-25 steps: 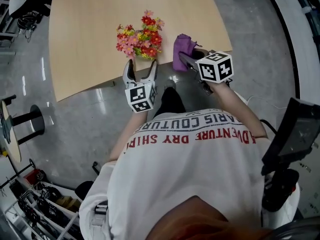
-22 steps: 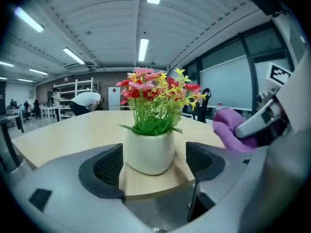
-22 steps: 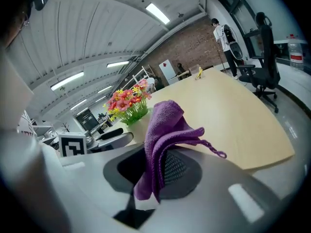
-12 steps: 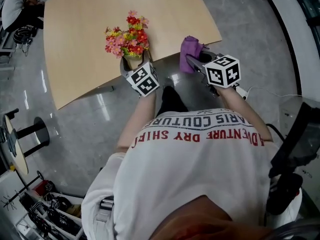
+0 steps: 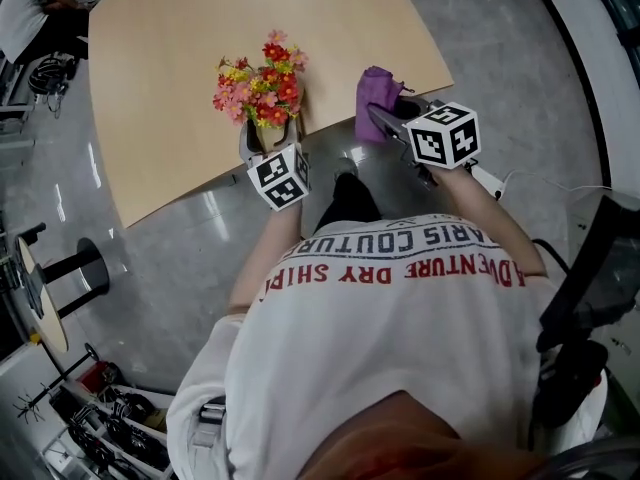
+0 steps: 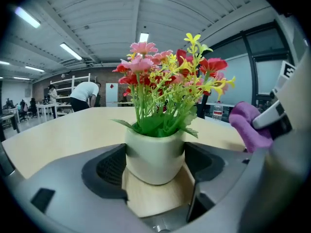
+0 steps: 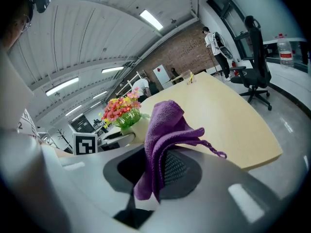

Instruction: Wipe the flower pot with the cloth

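Left gripper is straddling the flower pot, its jaws standing wide; right gripper is pinching the purple cloth nearby.

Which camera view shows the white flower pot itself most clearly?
The left gripper view: the flower pot stands close and central there, with its whole front wall showing. In the head view the flowers cover most of it from above. In the right gripper view it is small and far off at the left.
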